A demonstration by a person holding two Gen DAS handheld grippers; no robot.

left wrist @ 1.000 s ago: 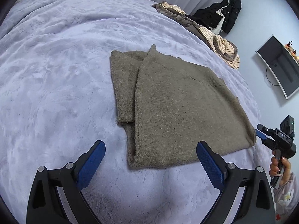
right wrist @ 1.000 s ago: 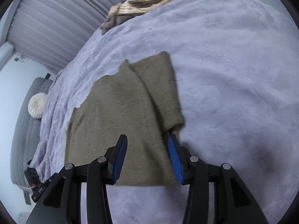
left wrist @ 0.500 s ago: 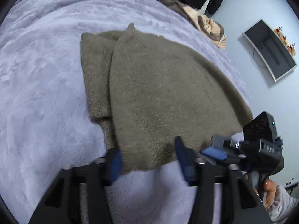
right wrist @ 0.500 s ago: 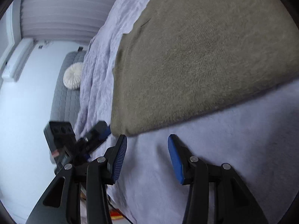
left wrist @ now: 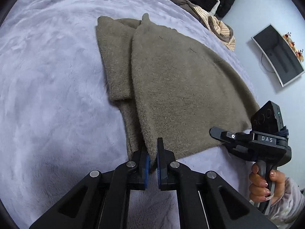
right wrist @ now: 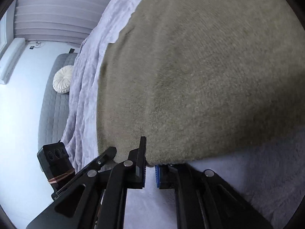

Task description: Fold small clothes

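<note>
Left wrist: fuzzy olive knit sweater (left wrist: 183, 87), folded, on plush lavender blanket (left wrist: 47, 76).

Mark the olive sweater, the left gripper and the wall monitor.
olive sweater (left wrist: 181, 87), left wrist view, middle of top layer
left gripper (left wrist: 152, 160), left wrist view, between fingertips
wall monitor (left wrist: 278, 55), left wrist view, screen centre

Olive-brown knit garment (left wrist: 181, 87), plain, no pattern. Fuzzy lavender bed blanket (left wrist: 47, 95), faintly embossed. Heap of cream-and-tan striped clothes (left wrist: 215, 22) at the blanket's far edge. Black gripper frames carry blue fingertips (left wrist: 146, 168). Round white pleated cushion (right wrist: 62, 79) on grey quilted upholstery (right wrist: 51, 103).
</note>
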